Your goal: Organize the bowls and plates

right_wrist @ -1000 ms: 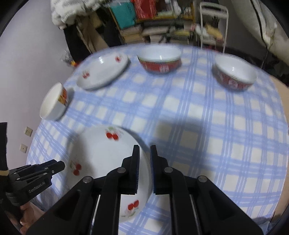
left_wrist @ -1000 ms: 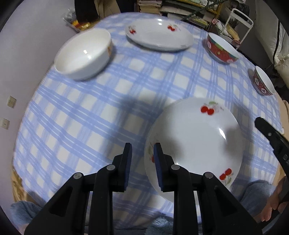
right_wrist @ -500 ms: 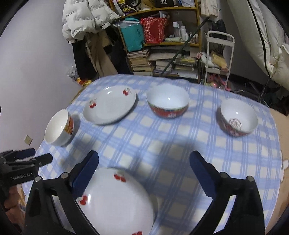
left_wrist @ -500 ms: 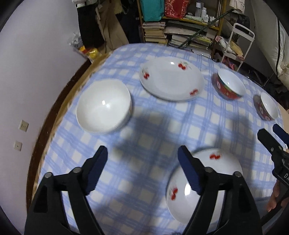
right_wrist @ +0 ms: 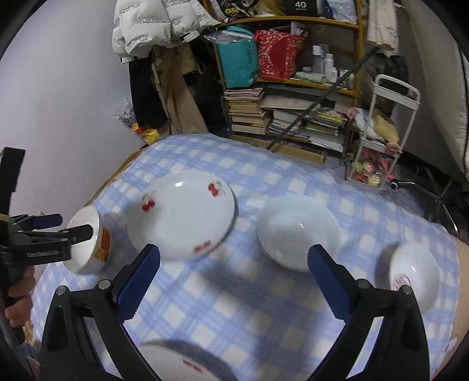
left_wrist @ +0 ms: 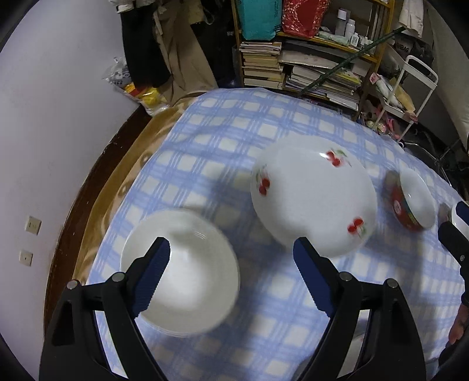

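both grippers spread above the table

now the left gripper [left_wrist: 231,269] and right gripper [right_wrist: 234,269], jaws just opened wide, pinch nothing. a white bowl [left_wrist: 187,272] sits under the left one, beside the cherry plate [left_wrist: 313,196] on the checked tablecloth [right_wrist: 234,310].

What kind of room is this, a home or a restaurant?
Most likely a lived-in room at home. A table under a blue checked cloth holds cherry-print plates, and behind it a crowded shelf of stacked books stands beside a hanging white puffer jacket.
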`<move>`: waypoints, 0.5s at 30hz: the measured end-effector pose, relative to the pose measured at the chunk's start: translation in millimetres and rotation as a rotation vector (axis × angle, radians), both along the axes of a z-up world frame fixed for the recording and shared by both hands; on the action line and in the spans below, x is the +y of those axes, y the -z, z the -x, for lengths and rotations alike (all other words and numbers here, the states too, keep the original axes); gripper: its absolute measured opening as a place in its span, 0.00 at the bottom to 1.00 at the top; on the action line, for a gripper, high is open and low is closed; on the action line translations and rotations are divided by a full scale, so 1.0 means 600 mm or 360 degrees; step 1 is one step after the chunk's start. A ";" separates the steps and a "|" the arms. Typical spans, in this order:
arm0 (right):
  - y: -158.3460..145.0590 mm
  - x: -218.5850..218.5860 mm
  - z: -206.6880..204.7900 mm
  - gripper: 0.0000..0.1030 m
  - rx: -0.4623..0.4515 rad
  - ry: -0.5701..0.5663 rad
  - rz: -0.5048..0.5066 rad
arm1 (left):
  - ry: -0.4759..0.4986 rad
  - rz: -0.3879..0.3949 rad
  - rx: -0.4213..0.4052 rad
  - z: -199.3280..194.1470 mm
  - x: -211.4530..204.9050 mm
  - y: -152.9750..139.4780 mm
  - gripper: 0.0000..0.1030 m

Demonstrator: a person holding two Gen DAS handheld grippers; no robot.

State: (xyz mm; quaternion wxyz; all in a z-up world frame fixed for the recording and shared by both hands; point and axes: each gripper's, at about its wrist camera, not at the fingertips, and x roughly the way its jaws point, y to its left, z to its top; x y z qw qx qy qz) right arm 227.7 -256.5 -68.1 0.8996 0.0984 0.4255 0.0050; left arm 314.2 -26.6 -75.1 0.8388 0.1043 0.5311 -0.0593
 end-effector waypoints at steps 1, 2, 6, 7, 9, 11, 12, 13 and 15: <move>0.003 0.001 -0.016 1.00 0.0018 -0.0008 -0.0006 | 0.0002 0.0005 0.0009 -0.011 -0.002 0.004 0.83; 0.006 0.001 -0.030 1.00 0.0040 -0.0008 -0.0014 | 0.0001 0.0006 0.0020 -0.024 -0.004 0.008 0.83; 0.021 0.000 -0.080 0.93 0.0112 0.0000 -0.0048 | 0.0000 0.0026 0.0059 -0.070 -0.014 0.026 0.82; 0.027 -0.002 -0.090 0.91 0.0129 0.0001 -0.0066 | 0.0001 0.0027 0.0068 -0.078 -0.017 0.031 0.82; 0.037 -0.001 -0.107 0.86 0.0157 0.0003 -0.0095 | 0.0003 0.0014 0.0086 -0.098 -0.023 0.042 0.82; 0.049 -0.002 -0.124 0.80 0.0179 -0.0015 -0.0124 | -0.0017 -0.0016 0.0104 -0.117 -0.028 0.056 0.82; 0.053 -0.001 -0.129 0.78 0.0179 -0.0032 -0.0121 | -0.0021 -0.0018 0.0122 -0.124 -0.029 0.061 0.82; 0.056 0.003 -0.136 0.78 0.0176 -0.0050 -0.0096 | -0.0024 -0.0013 0.0154 -0.133 -0.030 0.069 0.82; 0.061 0.012 -0.149 0.78 0.0176 -0.0080 -0.0049 | -0.0041 0.0023 0.0218 -0.148 -0.030 0.085 0.82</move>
